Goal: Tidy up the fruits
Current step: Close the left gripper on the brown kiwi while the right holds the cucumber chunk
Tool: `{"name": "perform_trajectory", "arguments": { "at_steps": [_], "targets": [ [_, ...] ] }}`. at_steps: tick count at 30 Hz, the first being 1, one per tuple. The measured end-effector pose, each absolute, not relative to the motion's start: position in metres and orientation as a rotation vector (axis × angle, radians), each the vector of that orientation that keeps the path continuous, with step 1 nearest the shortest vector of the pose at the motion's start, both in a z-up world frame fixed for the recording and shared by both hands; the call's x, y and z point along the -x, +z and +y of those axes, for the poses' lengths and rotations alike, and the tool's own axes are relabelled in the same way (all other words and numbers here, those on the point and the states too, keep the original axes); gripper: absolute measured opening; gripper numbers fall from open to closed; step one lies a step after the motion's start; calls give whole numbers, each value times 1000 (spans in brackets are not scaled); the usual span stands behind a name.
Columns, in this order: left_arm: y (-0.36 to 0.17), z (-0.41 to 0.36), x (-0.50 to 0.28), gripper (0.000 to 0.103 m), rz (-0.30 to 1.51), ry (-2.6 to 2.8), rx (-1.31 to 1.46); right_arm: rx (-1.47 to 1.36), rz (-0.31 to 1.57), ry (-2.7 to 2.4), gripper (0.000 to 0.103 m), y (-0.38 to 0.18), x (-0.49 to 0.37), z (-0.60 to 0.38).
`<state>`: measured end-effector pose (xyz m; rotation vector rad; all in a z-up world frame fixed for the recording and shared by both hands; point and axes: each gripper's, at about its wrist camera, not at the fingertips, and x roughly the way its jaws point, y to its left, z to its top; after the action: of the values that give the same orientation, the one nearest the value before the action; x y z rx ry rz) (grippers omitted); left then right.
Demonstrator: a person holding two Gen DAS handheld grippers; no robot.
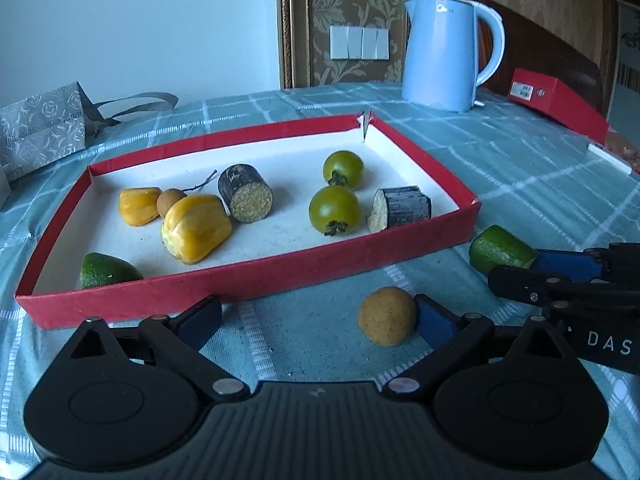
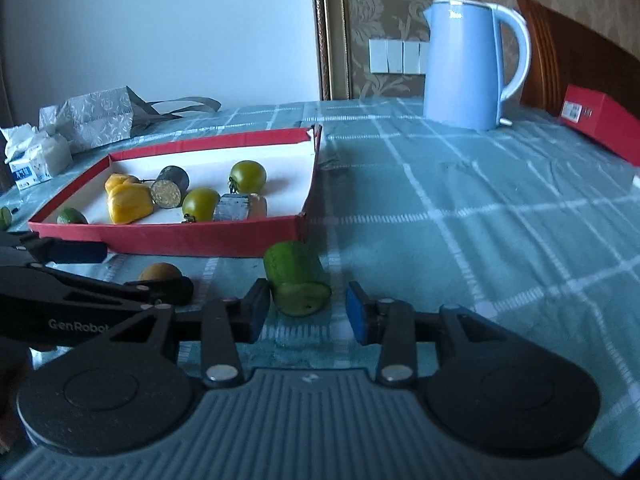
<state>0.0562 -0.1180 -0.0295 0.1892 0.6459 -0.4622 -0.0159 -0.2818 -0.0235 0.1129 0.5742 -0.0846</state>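
Both spread wide on the checked teal tablecloth [image 2: 460, 200]: left gripper [image 1: 318, 318] beside a round tan longan [image 1: 387, 315], right gripper [image 2: 307, 309] straddling a cut green lime chunk [image 2: 297, 278], near the shallow red cardboard tray [image 1: 256, 276].

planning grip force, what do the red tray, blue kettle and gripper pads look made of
Shallow red tray: apparently paper-covered cardboard, matte, with a torn far corner and white lining. Tall light blue kettle: smooth, probably plastic with a soft sheen, though coated metal is possible. Blue pads on the right tongs: matte, seemingly rubber or foam.
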Motion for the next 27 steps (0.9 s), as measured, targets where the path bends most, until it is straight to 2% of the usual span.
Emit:
{"name": "perform_trajectory", "arguments": {
  "at_steps": [8,11,13,14,15,17,20,23,25,27],
  "targets": [
    [-30,-119,-55,95,638,-462,-194,-89,595,-88,37,-26,13,-276],
    [-29,-119,-54,85,627,-466,-196,-81,598,-79,42,-25,13,-275],
    [-28,-120,-51,66,617,-478,-201,-67,605,-91,58,-26,12,-273],
    [-27,-120,-50,62,611,-479,-205,-61,616,-101,76,-26,10,-272],
    [-27,-119,-50,61,611,-482,-204,-62,626,-116,88,-27,9,-272],
    [-27,-119,-49,61,608,-484,-204,-91,628,-114,93,-28,9,-277],
    [-27,-116,-46,48,605,-497,-203,-114,631,-103,101,-28,10,-281],
    [-26,-114,-44,39,598,-501,-206,-129,630,-104,103,-29,10,-283],
    [-26,-112,-44,29,598,-498,-201,-155,620,-100,103,-29,12,-287],
    [-26,-109,-44,27,600,-498,-190,-198,602,-98,103,-28,15,-293]
  ]
}}
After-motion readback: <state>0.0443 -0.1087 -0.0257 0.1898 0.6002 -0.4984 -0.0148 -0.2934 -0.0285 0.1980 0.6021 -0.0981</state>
